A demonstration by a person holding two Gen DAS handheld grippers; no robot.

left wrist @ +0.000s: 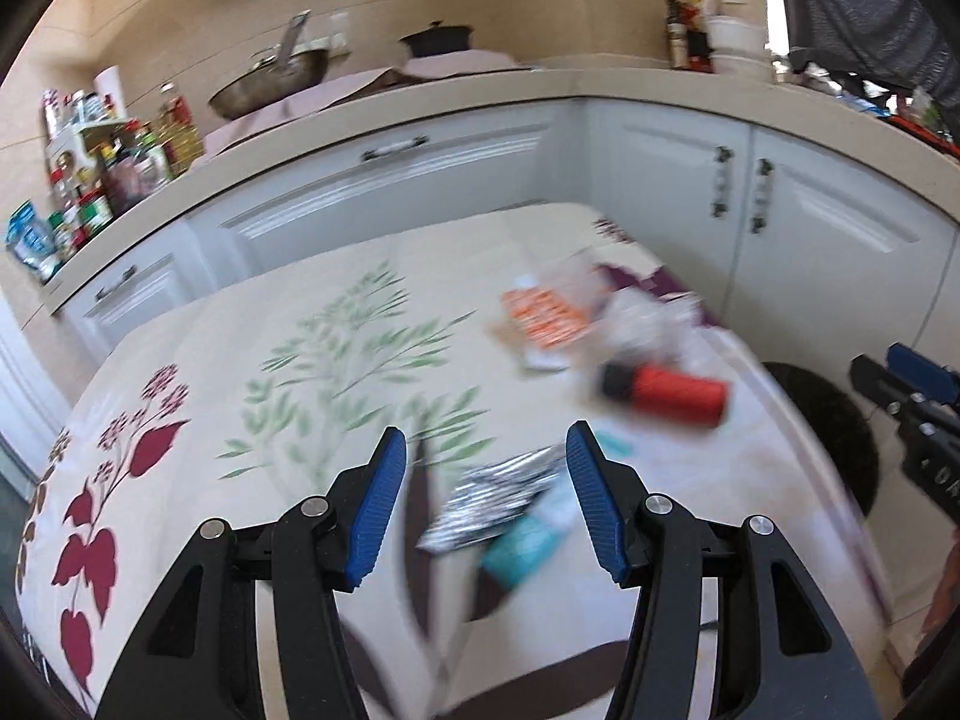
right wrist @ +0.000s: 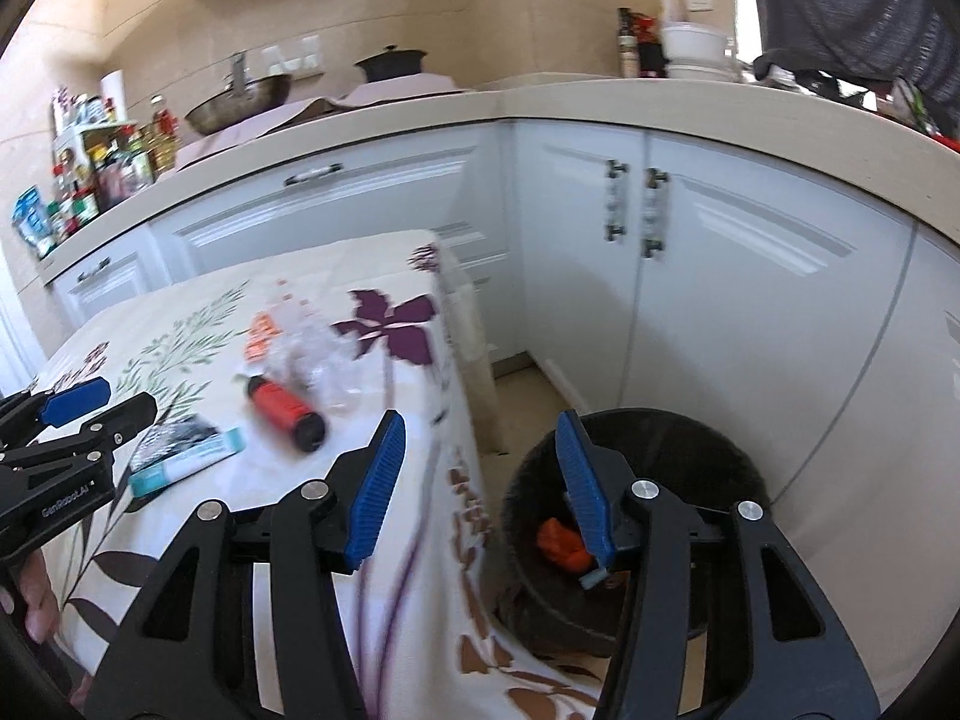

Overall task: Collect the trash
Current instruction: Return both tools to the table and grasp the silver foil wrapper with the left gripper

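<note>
Task part done. At the left of the right wrist frame, the left gripper [right wrist: 90, 405] hangs with jaws partly open and empty over the silver wrapper [right wrist: 171, 438] and teal tube [right wrist: 186, 468]. At centre, the red bottle [right wrist: 285, 408], orange packet [right wrist: 261, 336] and clear plastic [right wrist: 318, 360] remain on the table [right wrist: 384, 540]. Lower right, the right gripper [right wrist: 480, 486] is half open and empty; the black bin [right wrist: 708, 450] holds one orange scrap [right wrist: 558, 540].
</note>
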